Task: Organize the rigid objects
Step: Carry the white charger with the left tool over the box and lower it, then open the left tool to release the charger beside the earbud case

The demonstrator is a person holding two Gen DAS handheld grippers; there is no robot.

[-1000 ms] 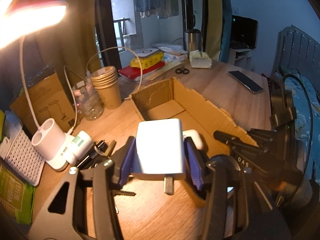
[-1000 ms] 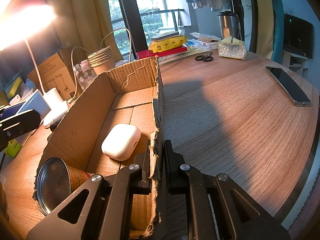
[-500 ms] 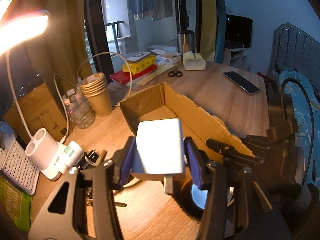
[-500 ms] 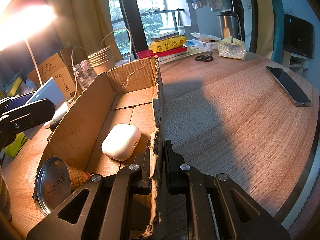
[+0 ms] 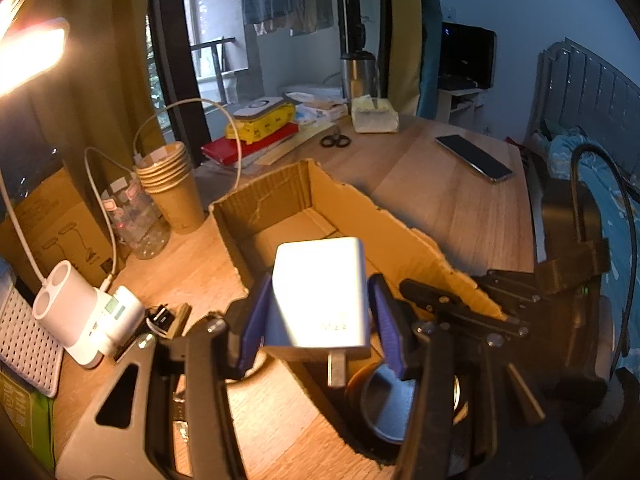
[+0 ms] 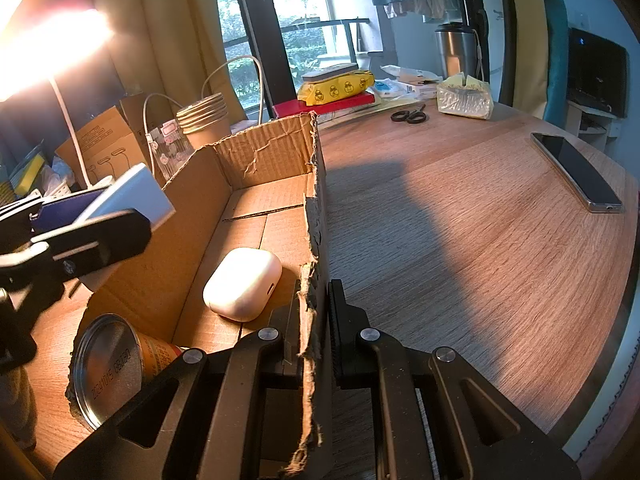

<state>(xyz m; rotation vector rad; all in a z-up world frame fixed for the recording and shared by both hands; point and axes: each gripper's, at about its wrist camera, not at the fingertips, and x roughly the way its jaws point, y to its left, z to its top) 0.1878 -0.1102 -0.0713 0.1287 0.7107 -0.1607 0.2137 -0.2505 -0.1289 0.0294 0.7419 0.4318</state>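
My left gripper is shut on a white wall charger, its plug prong pointing down, held over the near left wall of the open cardboard box. In the right wrist view the charger and left gripper show at the left edge, above the box wall. My right gripper is shut on the torn right wall of the cardboard box. Inside the box lie a white earbud case and a tin can on its side at the near end.
Left of the box stand stacked paper cups, a clear jar, a white lamp base with cables and a brown carton. Farther back lie books with a yellow pack, scissors, a tissue pack and a phone.
My left gripper has carried the charger rightward over the box's near left wall; it now shows larger at the left of the right wrist view. The right gripper and the box have not moved.
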